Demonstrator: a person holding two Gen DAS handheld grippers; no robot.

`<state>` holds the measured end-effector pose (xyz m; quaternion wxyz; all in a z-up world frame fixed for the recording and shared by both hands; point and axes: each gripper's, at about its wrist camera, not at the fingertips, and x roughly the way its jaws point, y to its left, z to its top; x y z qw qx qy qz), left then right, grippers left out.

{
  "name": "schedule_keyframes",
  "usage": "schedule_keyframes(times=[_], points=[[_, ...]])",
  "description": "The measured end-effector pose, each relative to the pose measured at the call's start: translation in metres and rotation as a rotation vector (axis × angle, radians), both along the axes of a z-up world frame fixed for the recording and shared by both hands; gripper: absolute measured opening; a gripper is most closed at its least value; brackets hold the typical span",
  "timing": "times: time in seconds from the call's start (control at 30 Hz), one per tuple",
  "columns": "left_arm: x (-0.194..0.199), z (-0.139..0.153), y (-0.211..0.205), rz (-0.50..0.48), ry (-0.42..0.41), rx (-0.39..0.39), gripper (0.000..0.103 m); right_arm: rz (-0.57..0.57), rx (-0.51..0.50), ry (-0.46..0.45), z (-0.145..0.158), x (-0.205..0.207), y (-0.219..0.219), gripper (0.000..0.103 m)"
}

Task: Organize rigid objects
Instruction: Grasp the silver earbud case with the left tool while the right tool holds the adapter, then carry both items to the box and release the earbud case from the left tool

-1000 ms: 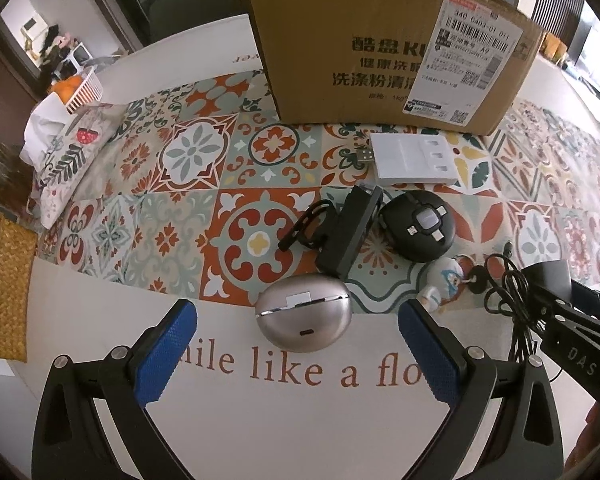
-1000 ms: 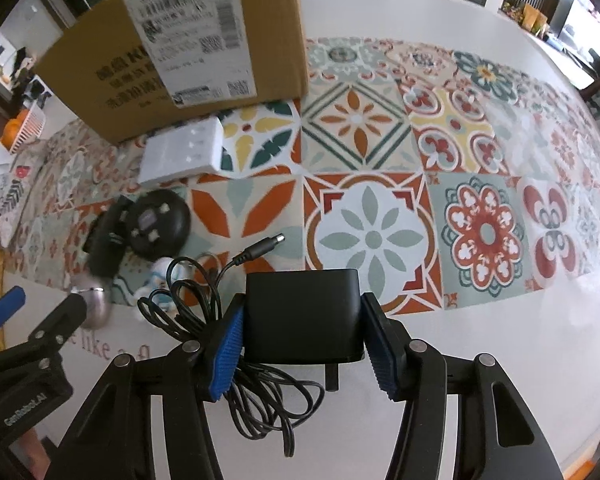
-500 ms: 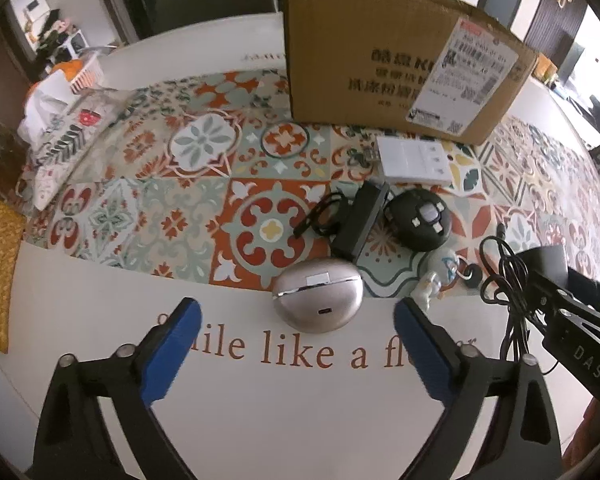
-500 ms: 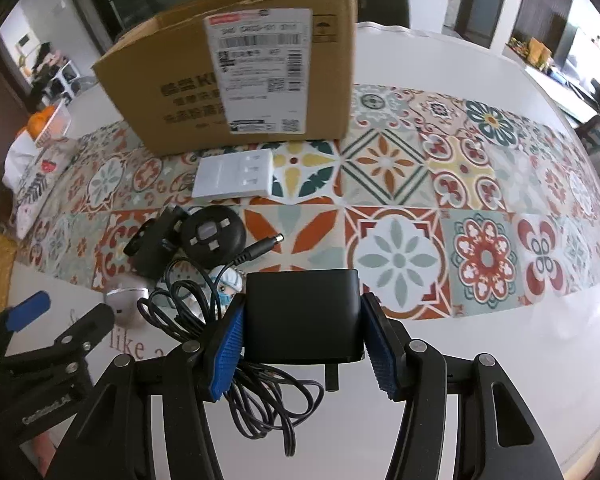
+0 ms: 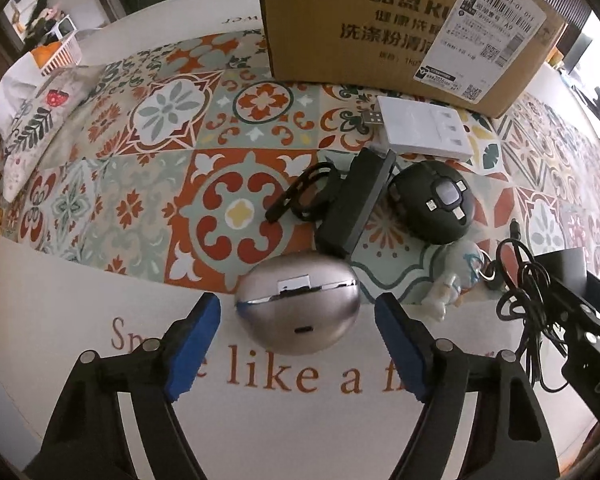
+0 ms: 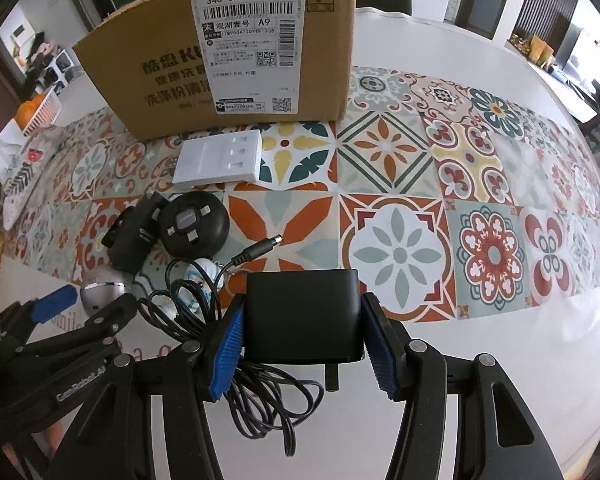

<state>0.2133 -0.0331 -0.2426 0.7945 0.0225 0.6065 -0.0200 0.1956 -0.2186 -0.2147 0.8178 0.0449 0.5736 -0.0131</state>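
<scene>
Silver case [image 5: 298, 312]: a rounded metallic shell at the near edge of the patterned runner, resting partly on the white table [image 5: 308, 432] over the printed lettering; a small port faces the camera and a hinge plate sits on top.
Left gripper [image 5: 298, 344]: its jaws have just been closing; the case sits between the blue pads [image 5: 194, 346], which stand a little clear of it on both sides, so nothing is gripped yet.
Right gripper [image 6: 302, 354]: clamped on the black power adapter [image 6: 302, 314], its tangled cable [image 6: 220, 320] trailing to the near left.
Doing the step well: keep the case centred between the pads and meet its widest part, low down; the curved, smooth shell looks likely to squirt out if pinched high.
Neighbours: a black block [image 5: 354, 200] touches the case's far edge, and a small figurine [image 5: 454, 280] stands just to the right; a tidy lift should leave both alone.
Likely destination: the cardboard box [image 6: 236, 56] at the far side.
Table print: "like a", the rest hidden.
Box label: "340 C403-01 011", "A9".
Box print: Chinese characters and "KU".
</scene>
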Motion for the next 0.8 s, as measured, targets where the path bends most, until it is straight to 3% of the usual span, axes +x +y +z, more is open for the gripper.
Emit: schedule_keyframes(times=[0.17, 0.43, 0.8], points=[[0.003, -0.008, 0.001, 0.004, 0.012, -0.005, 0.065, 0.002, -0.013, 0.007, -0.003, 0.002, 0.001, 0.056], [0.000, -0.006, 0.002, -0.029, -0.020, -0.002, 0.065, 0.011, -0.017, 0.009, -0.003, 0.000, 0.005, 0.056], [-0.013, 0.025, 0.001, -0.046, -0.097, -0.018, 0.065, 0.005, -0.011, -0.043, 0.019, -0.010, 0.004, 0.056]])
